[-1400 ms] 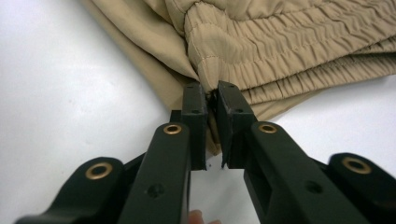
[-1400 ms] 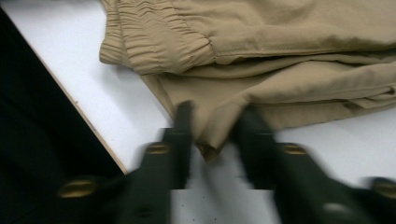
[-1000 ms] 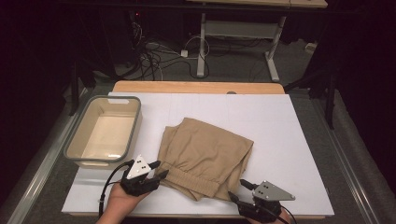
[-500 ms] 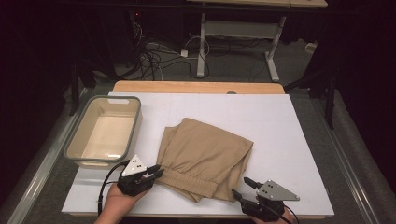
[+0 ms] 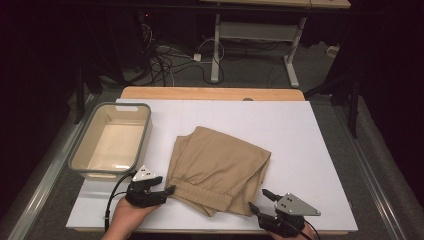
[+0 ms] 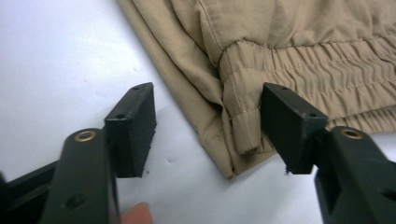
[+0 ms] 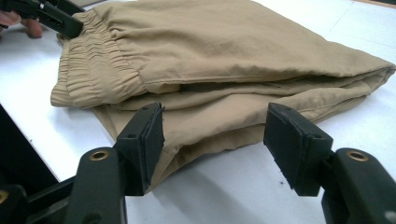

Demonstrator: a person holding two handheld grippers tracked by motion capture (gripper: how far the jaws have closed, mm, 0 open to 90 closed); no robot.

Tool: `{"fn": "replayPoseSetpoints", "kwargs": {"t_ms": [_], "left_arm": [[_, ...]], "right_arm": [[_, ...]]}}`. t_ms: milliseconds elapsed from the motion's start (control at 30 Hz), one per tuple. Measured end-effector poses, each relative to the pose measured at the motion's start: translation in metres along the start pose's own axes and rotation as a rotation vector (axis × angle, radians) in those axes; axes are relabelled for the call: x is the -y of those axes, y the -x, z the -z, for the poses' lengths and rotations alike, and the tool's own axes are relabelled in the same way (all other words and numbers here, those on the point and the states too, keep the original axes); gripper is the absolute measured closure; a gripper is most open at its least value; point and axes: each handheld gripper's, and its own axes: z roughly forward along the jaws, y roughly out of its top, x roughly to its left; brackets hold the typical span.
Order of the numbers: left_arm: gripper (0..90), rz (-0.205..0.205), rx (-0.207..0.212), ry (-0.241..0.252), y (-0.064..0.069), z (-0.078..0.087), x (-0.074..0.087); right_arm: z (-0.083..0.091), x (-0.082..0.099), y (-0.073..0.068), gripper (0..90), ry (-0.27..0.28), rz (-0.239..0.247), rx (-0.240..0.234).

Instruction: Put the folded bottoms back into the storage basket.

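Observation:
Tan trousers [image 5: 220, 165] lie folded on the white board [image 5: 320, 150], elastic waistband toward the near edge. My left gripper [image 5: 167, 192] lies at the waistband's left corner, its jaws pointing right. In the left gripper view that gripper [image 6: 210, 116] is open and its jaws have just been opening. The waistband corner [image 6: 243, 126] lies loose between them, close to the right pad. My right gripper [image 5: 258, 199] sits at the near right corner of the trousers. In the right gripper view it [image 7: 215, 130] stands open, with the folded edge [image 7: 219, 126] between and just beyond its jaws.
A beige tub with a grey rim [image 5: 141, 145] stands empty on the board's left side. A wooden table edge [image 5: 210, 93] runs behind the board. Cables and desk legs fill the dark floor beyond. The left gripper [image 7: 65, 23] shows at the top left of the right gripper view.
The left gripper's jaws stand wider apart than before, and that hand has shifted slightly left. The trousers and the right gripper have stayed where they were.

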Motion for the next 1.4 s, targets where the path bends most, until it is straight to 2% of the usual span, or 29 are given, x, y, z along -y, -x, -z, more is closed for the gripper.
{"fn": "replayPoseSetpoints", "kwargs": {"t_ms": [233,400,533,667,833,967,1133,1333,1400], "left_arm": [[64.9,0.009,0.094,-0.012,0.001,0.000,0.002],[71.7,-0.019,0.092,0.000,0.005,-0.001,0.003],[76.0,-0.079,0.062,0.018,0.010,0.000,0.004],[77.8,-0.167,0.038,0.019,0.013,0.002,0.002],[78.1,-0.229,0.003,0.032,0.013,0.005,0.000],[78.2,-0.254,-0.005,0.045,0.010,0.004,0.002],[77.7,-0.240,0.020,0.056,0.006,0.002,0.004],[77.4,-0.245,0.016,0.061,0.007,0.002,0.004],[77.4,-0.245,0.015,0.061,0.007,0.002,0.005]], "right_arm": [[0.000,0.000,-0.001,39.2,0.002,0.002,0.006],[-0.002,0.001,-0.001,37.5,0.000,0.006,0.009],[-0.003,0.002,0.000,34.9,0.006,0.008,0.013],[-0.002,0.002,0.002,31.8,0.020,0.005,0.001],[0.000,0.002,0.005,24.9,0.036,0.002,0.013],[0.001,0.003,0.010,18.2,0.054,-0.002,0.036],[0.002,0.003,0.015,14.0,0.076,-0.007,0.049],[0.000,0.000,0.025,1.4,0.083,-0.040,0.048],[-0.002,-0.002,0.028,0.7,0.080,-0.050,0.053]]}}
